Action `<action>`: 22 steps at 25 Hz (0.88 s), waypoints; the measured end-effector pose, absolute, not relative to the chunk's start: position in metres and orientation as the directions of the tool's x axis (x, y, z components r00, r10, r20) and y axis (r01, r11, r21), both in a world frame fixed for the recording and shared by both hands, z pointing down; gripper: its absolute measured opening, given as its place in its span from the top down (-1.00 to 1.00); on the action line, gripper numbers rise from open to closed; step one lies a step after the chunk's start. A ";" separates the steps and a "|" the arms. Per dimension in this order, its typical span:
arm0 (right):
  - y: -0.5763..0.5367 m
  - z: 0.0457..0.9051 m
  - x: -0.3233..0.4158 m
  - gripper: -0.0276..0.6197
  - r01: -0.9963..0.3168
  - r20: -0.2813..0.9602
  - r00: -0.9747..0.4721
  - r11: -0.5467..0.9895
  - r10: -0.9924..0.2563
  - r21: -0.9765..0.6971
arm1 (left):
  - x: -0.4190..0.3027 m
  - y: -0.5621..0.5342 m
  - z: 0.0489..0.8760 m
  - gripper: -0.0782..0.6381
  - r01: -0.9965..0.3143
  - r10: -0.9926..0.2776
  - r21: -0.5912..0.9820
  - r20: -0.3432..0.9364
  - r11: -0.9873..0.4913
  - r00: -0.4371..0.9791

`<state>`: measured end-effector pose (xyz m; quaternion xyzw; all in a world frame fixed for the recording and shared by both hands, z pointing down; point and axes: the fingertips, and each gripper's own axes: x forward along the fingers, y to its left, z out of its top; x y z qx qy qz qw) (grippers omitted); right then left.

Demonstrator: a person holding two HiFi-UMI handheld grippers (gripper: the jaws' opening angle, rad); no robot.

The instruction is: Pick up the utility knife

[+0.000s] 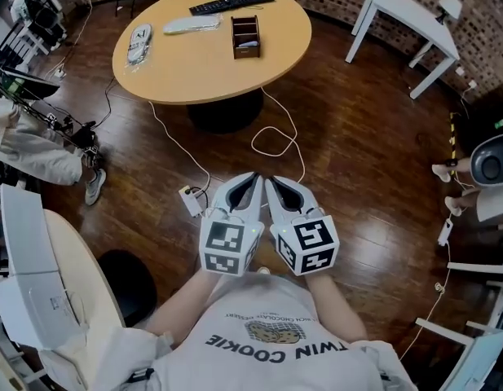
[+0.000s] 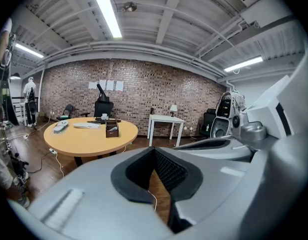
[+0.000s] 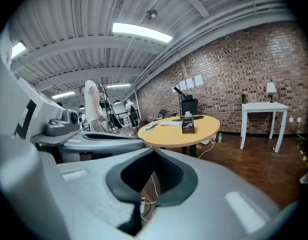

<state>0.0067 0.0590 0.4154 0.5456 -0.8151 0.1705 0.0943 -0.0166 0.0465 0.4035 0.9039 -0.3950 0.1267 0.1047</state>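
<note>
I hold both grippers side by side over the wooden floor, a good way short of the round yellow table (image 1: 186,63). My left gripper (image 1: 255,177) and right gripper (image 1: 270,181) are shut with nothing between the jaws, and their tips point toward the table. The left gripper view shows its jaws (image 2: 154,149) closed, with the table (image 2: 89,134) far ahead. The right gripper's jaws (image 3: 154,150) also meet at the tip. On the table stands a small brown wooden box (image 1: 245,36) holding a pale item. I cannot make out the utility knife for certain.
A black keyboard (image 1: 232,3) and two plastic-wrapped items lie on the table. A white cable (image 1: 275,141) and a power strip (image 1: 190,201) lie on the floor ahead. A white side table (image 1: 410,15) stands at the right, and a seated person's leg (image 1: 39,157) is at the left.
</note>
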 end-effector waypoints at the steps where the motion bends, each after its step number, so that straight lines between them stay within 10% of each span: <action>1: 0.051 0.415 0.006 0.91 -0.924 0.342 -0.382 0.341 -0.859 -0.175 | -0.017 0.038 0.403 0.77 -0.736 -0.682 0.092 0.313 -0.671 0.661; 22: -0.078 0.417 -0.011 0.91 -0.961 0.377 -0.271 0.224 -0.886 -0.164 | -0.032 -0.097 0.405 0.77 -0.651 -0.594 0.138 0.305 -0.746 0.745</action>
